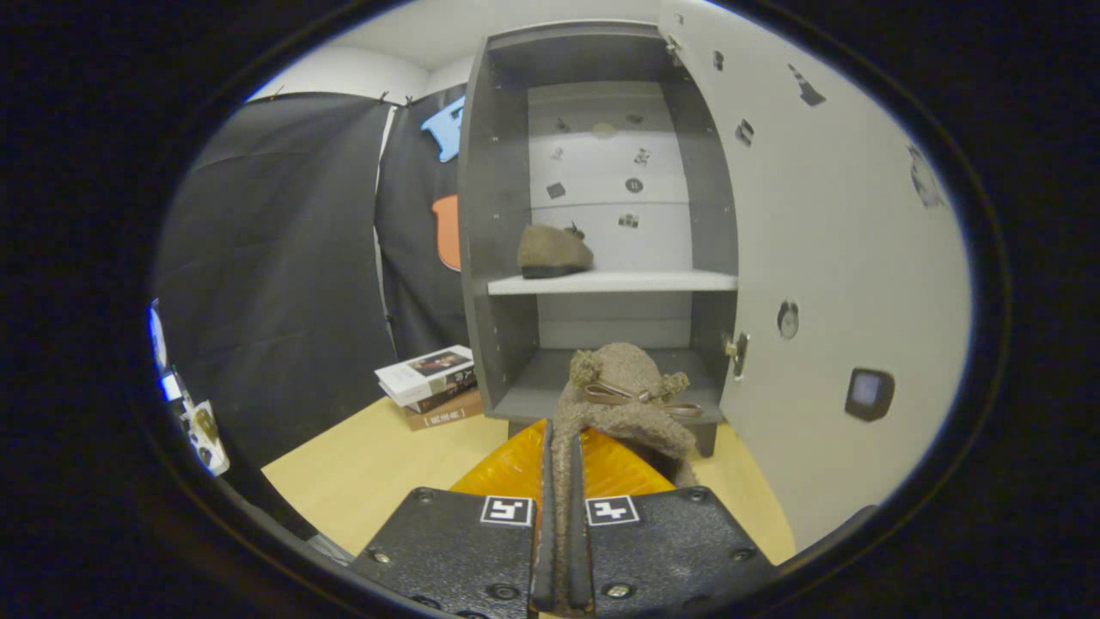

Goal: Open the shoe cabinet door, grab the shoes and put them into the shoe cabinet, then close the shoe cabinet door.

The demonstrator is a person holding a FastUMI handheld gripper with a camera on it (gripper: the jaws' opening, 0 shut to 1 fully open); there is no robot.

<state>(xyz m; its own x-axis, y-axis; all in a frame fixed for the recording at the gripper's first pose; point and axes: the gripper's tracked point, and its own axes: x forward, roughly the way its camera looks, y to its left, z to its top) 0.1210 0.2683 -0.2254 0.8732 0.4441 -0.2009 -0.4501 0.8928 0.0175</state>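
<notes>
Room: a booth with black cloth walls (284, 284) and a pale wall above them.
Table: a light wood top (387, 468) runs under everything.
Cabinet: a grey shoe cabinet (481, 258) stands on the table, just ahead of the fingers. It has a white back wall with small stickers on it.
Door: the white door (825, 292) is swung wide open on the right side. It has small stickers, a round lock spot and a dark square on it.
Shelf: a white shelf (653, 281) splits the cabinet into a top part and a bottom part.
First shoe: a brown fuzzy shoe (554, 251) sits on the shelf, near its left end.
Second shoe: another brown fuzzy shoe (632, 395) with a small bow on top hangs in front of the bottom part of the cabinet. I cannot tell if it touches the cabinet floor.
Gripper: the gripper (563, 468) is closed tight on the second shoe. A thin edge of the shoe is squeezed between both fingers.
Books: a small stack of books (434, 385) lies on the table, just left of the cabinet.
Far left: some small bright things (193, 413) sit by the cloth wall, too blurry to tell what they are.
</notes>
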